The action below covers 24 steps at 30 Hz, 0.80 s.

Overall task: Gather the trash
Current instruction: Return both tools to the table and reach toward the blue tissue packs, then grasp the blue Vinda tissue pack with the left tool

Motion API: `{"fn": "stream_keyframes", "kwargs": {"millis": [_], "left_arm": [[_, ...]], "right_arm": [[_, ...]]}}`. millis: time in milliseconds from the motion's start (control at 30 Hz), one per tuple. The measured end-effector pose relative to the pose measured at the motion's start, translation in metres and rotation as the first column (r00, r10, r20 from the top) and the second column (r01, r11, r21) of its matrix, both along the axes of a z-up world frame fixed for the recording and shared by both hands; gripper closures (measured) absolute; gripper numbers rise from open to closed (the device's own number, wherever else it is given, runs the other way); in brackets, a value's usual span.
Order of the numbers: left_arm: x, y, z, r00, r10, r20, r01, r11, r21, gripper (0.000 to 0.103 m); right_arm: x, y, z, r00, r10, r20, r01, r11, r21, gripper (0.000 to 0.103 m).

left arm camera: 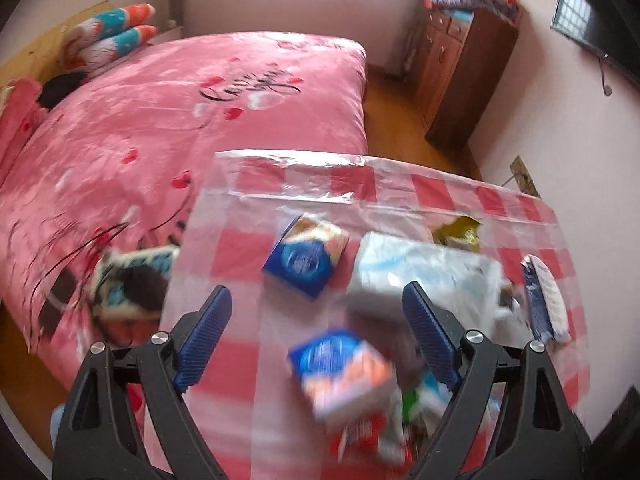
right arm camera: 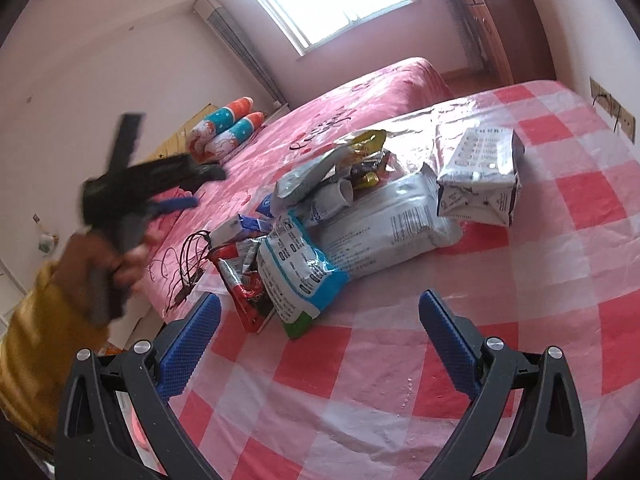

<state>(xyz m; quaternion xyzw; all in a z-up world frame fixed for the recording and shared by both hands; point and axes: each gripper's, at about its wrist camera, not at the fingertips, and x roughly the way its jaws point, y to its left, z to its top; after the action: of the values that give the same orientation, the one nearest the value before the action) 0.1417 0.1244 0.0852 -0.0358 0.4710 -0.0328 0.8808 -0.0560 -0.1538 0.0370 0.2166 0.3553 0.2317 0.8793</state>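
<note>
Crumpled wrapper pile (right arm camera: 320,240) on checked cloth (right arm camera: 400,380)

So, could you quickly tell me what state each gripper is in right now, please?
Left gripper: open, holding nothing, above the trash pile.
Right gripper: open, holding nothing, over the checkered tablecloth.

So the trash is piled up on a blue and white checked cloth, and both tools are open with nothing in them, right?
Almost. The checked cloth is red and white, not blue and white, as the right wrist view shows. The rest holds: the trash is piled on it, and the left tool and right tool are open and empty.
</note>
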Motion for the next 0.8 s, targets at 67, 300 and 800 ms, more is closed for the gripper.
{"fn": "stream_keyframes", "kwargs": {"millis": [67,300,800], "left_arm": [[0.024,-0.005,-0.011,0.999,-0.023,-0.031,0.024,1.0,0.018,0.015],[0.07,-0.014,-0.051,0.987,-0.091,-0.136,0.098,0.994,0.048,0.016],[0.063,-0.017,-0.078,0.98,-0.103,-0.171,0.106,0.994,0.011,0.04]], "right_arm": [[0.001,-0.002,-0.002,1.0,0.001,-0.009,-0.001,1.0,0.015,0.005],[0.003,-0.011,-0.006,1.0,-0.012,-0.023,0.013,0.998,0.059,0.005],[0.007,-0.011,-0.011,0.999,0.006,-0.053,-0.003,0.998,0.061,0.005]]}}
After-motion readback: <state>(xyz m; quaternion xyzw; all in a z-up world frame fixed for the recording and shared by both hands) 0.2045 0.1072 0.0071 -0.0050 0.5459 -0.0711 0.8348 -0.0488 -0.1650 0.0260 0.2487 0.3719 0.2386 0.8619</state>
